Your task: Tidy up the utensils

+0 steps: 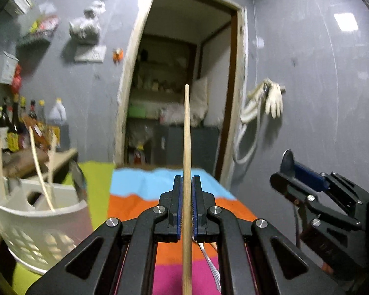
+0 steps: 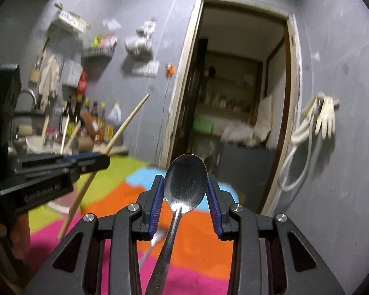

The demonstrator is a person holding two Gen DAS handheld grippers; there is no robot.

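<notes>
My left gripper is shut on a wooden chopstick that stands up between the blue pads, its thin end pointing forward. My right gripper is shut on a metal spoon, the pads pressing both sides of the bowl and the handle running back under the jaws. Both are lifted above the striped tablecloth. The left wrist view shows the right gripper off to the right. In the right wrist view, the left gripper with its chopstick is at the left. A white basket holding chopsticks and utensils stands left.
A metal fork lies on the cloth below my left gripper. Sauce bottles line a counter behind the basket. An open doorway is straight ahead in the grey wall. Gloves and a hose hang to its right.
</notes>
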